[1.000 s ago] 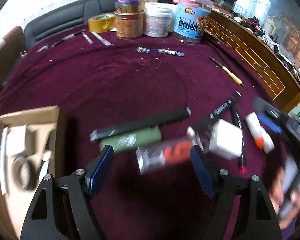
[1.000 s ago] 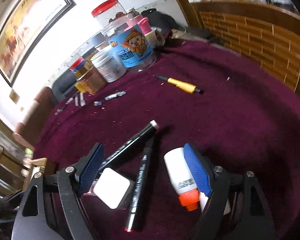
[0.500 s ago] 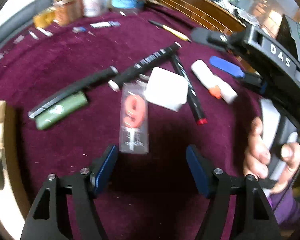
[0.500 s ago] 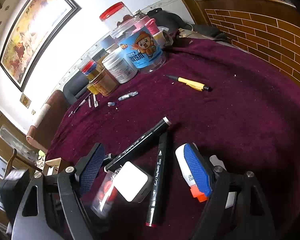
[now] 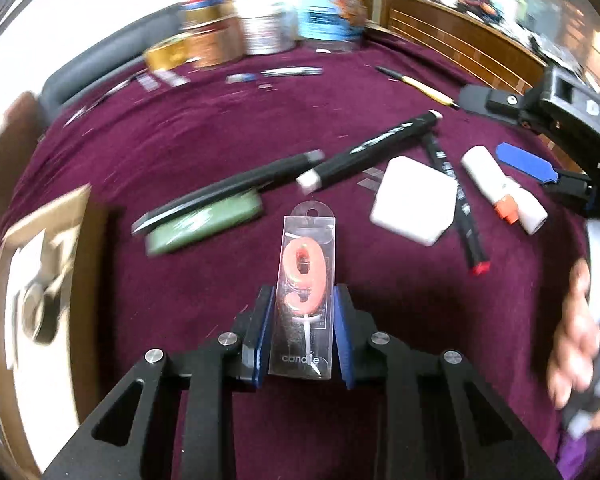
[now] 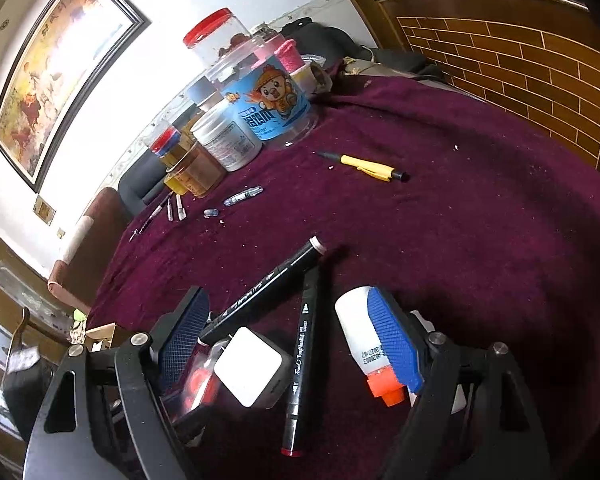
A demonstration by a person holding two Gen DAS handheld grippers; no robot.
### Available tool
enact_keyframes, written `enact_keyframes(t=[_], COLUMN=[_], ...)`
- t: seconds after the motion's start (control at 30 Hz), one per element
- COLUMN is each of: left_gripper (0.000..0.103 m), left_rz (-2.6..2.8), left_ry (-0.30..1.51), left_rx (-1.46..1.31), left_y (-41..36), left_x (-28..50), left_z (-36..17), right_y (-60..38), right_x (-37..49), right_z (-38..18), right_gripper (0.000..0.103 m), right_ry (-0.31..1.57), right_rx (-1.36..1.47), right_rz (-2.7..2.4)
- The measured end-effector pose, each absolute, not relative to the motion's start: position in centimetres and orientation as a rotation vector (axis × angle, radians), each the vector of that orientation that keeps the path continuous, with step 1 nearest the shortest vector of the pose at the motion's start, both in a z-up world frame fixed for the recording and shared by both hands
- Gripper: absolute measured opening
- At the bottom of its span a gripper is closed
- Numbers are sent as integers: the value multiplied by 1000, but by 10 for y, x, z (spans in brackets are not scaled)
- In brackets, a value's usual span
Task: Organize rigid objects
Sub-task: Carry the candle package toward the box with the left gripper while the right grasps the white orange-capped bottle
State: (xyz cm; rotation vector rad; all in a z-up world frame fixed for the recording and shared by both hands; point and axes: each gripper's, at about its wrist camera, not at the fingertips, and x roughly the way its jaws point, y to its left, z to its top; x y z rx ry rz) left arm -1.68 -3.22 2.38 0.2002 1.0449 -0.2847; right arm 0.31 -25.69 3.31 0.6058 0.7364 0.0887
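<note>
Left wrist view: the left gripper (image 5: 302,330) is closing on a clear candle pack (image 5: 306,300) with a red numeral nine inside; both blue pads (image 5: 260,336) lie against the long sides of the pack's lower end, and its hanger end points away toward the middle of the maroon surface (image 5: 204,136). Just beyond it lie a green flat case (image 5: 204,226) with a black stick (image 5: 236,184) along its far side, a black marker (image 5: 374,150), a white cube charger (image 5: 414,204) and a second marker with a red tip (image 5: 458,204). A white glue bottle with an orange cap (image 5: 496,184) lies nearer the right edge, beside the right gripper's blue pad (image 5: 526,162). A cardboard box (image 5: 40,276) sits at the left edge. Jars (image 5: 260,28) stand blurred along the far edge.

Right wrist view: the right gripper (image 6: 292,344) stands wide, gripping nothing, its pads hanging over the charger (image 6: 248,366), the red-tipped marker (image 6: 300,364) and the glue bottle (image 6: 358,332). The candle pack (image 6: 198,390) shows blurred behind the left pad. A yellow pen (image 6: 366,166) lies farther out, before a blue-labelled jar (image 6: 268,108) by the far edge.
</note>
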Motion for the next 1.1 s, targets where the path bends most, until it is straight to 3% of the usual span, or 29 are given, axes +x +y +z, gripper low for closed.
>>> enact_keyframes(t=[0.17,0.27,0.33,0.37,0.77,0.9,1.1], left_gripper=[27,38,34,23,23,23,23], left_rz=[-249,-226,-218,-230,-229,-251,-276], left_ry=[1055,1024,1004,1013,882,860,900], left_rx=[145,176,174,136,-133,-152,-215], left_y=[-11,-20,-22,-18,62,76,87], left_x=[-31,-29,-33,-35,-97,-105,-106], left_z=[17,9,10,11,68,71,60], right_y=[-254,-251,-252,-253,-262,-277,-288], right_x=[4,6,5,4,2,-9,-18], right_z=[33,31,30,31,30,30,36], right_gripper=[81,81,81,81,81,81,81], right_ry=[738,751,748,740,721,783,886], right_rx=[593,576,569,569,524,536,327], right_rz=[98,91,78,73,-7,-28,-123])
